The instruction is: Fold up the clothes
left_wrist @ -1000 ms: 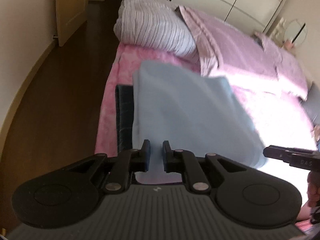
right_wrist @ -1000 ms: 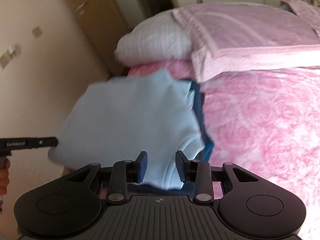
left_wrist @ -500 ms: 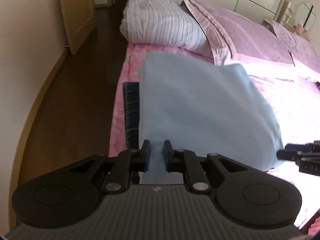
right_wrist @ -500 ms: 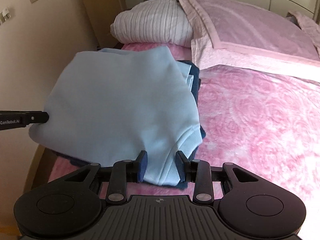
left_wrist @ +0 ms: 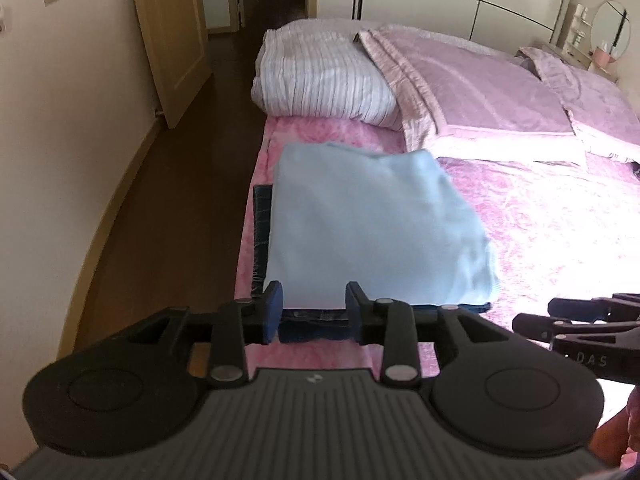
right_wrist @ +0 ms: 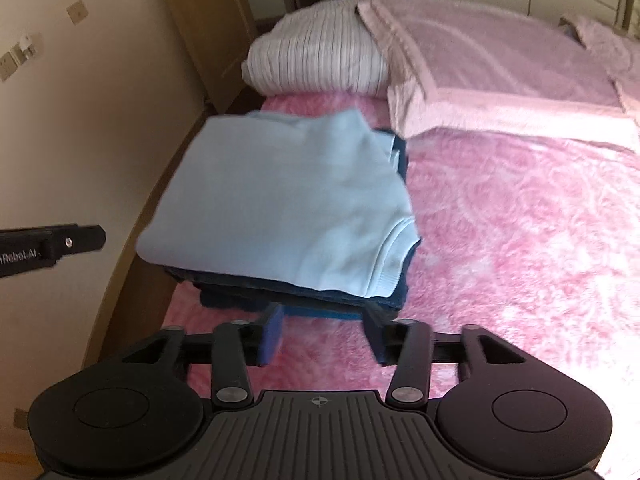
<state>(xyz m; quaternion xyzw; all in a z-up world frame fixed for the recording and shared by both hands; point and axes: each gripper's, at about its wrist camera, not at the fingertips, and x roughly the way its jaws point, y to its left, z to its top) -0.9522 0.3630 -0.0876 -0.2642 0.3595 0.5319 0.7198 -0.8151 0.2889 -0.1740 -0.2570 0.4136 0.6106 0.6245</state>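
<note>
Two grippers empty, fingers spread, folded stack just ahead of both.
I judge the risk is the light blue sweatshirt (right_wrist: 280, 196) sliding off the dark jeans (right_wrist: 304, 292) toward the bed edge (left_wrist: 256, 184) if my left gripper (left_wrist: 314, 312) or right gripper (right_wrist: 322, 334) snags it; its ribbed hem overhangs ahead of the right fingers.

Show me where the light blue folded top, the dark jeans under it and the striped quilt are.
light blue folded top (right_wrist: 280, 196), right wrist view, middle of its upper face
dark jeans (right_wrist: 256, 286), right wrist view, near folded edge
striped quilt (left_wrist: 320, 76), left wrist view, middle of roll
</note>
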